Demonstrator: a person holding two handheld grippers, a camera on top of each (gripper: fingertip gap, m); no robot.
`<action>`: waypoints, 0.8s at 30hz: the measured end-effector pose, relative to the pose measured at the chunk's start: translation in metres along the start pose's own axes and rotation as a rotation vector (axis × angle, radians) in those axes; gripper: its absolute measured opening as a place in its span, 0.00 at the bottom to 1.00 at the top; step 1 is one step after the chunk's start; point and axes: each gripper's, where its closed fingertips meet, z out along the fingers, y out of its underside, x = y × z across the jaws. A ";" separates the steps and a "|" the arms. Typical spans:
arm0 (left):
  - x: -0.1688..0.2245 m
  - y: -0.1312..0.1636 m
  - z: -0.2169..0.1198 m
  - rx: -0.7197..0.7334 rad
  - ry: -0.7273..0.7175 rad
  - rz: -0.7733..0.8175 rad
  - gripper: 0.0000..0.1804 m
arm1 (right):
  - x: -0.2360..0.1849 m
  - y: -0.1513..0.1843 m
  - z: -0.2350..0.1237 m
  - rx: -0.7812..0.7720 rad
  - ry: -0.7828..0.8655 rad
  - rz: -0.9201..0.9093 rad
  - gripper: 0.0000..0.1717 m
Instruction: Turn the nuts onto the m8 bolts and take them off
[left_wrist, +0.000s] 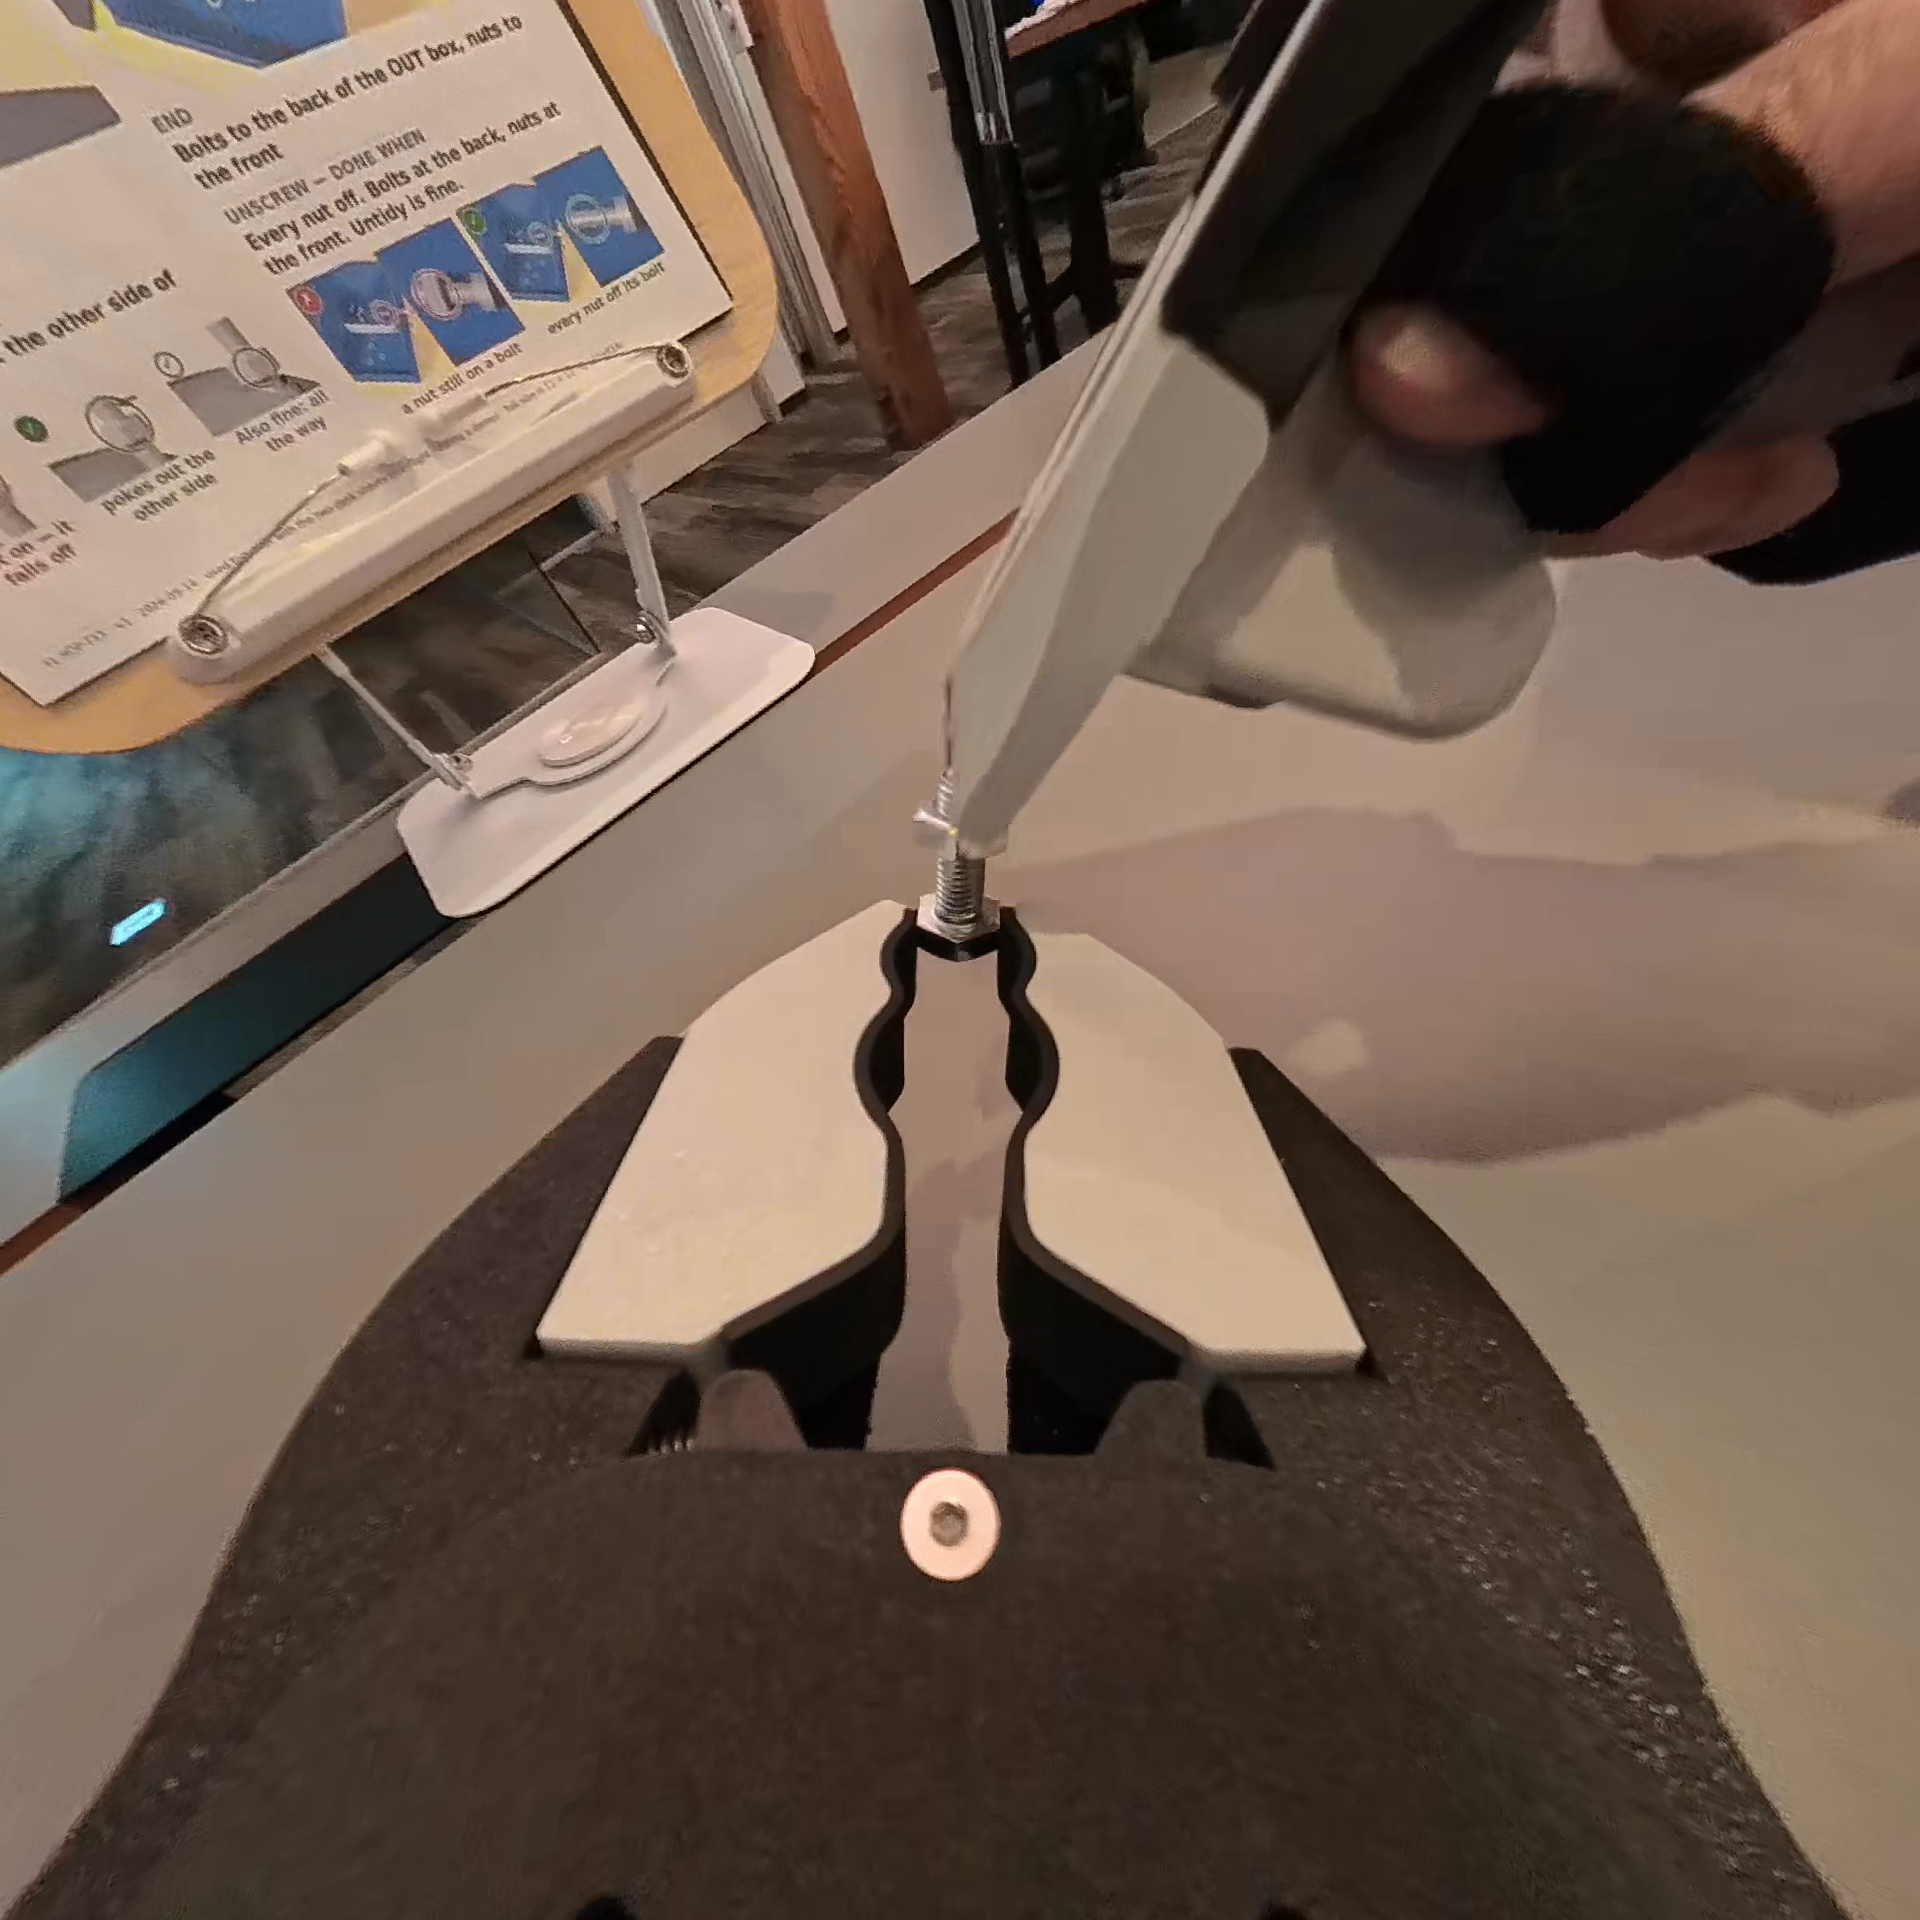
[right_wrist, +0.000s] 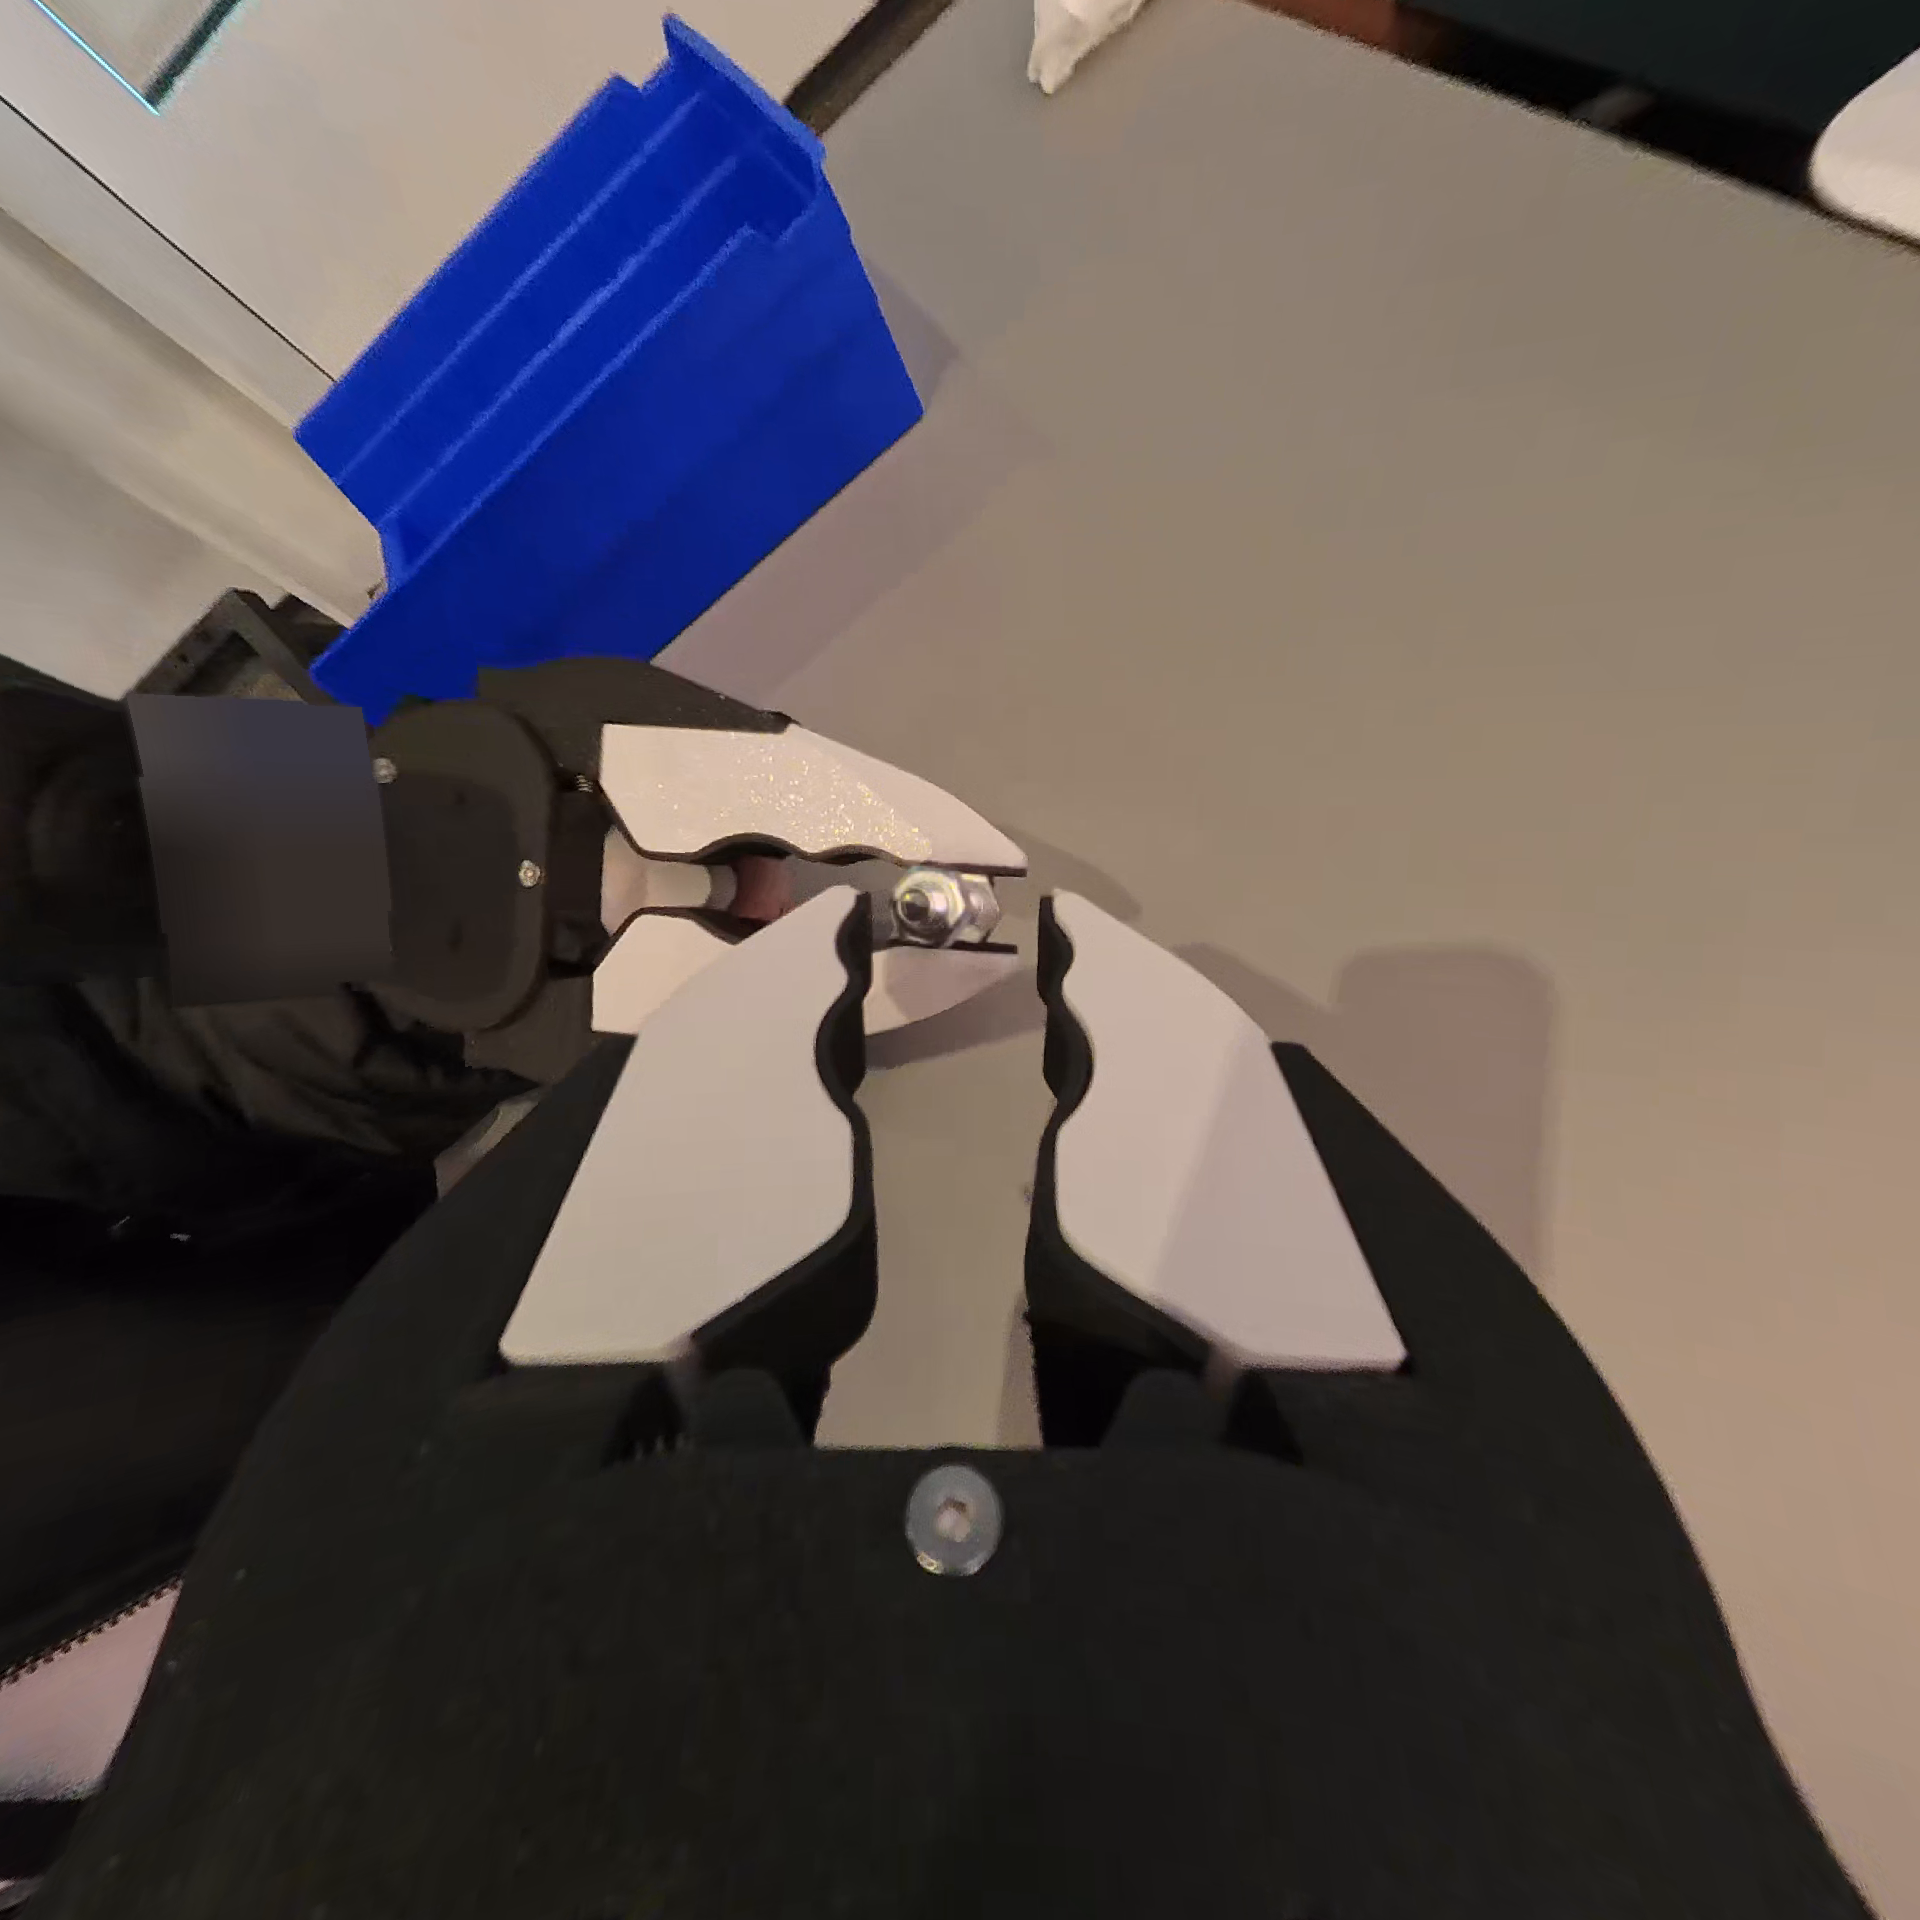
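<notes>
My left gripper (left_wrist: 958, 930) is shut on the hex head of a silver bolt (left_wrist: 951, 883), which stands with its thread pointing away from the fingertips. A silver nut (left_wrist: 935, 828) sits partway along the thread. My right gripper (right_wrist: 951, 914) is open, with its fingers (right_wrist: 1122, 997) on either side of the nut (right_wrist: 971, 904) and a gap on each side. In the left wrist view one right finger (left_wrist: 1039, 665) comes down from the upper right to the nut. In the right wrist view the left gripper (right_wrist: 1013, 904) reaches in from the left.
An instruction board (left_wrist: 343, 312) on a white stand (left_wrist: 613, 748) stands at the table's far left edge. A blue bin (right_wrist: 603, 395) stands behind the left gripper. A gloved hand (left_wrist: 1610, 343) holds the right gripper. The grey table (right_wrist: 1455, 623) lies below. The tips of both grippers are at nearly the same place.
</notes>
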 end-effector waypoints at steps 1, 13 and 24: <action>0.001 0.000 0.000 -0.004 -0.004 0.013 0.08 | 0.000 0.004 0.004 -0.023 0.008 -0.002 0.17; 0.051 -0.017 -0.014 0.067 0.406 -0.103 0.08 | -0.027 0.029 -0.017 -0.177 -0.100 -0.713 0.09; 0.002 -0.005 -0.006 0.025 0.062 -0.037 0.08 | -0.011 -0.007 -0.019 0.041 0.032 -0.565 0.17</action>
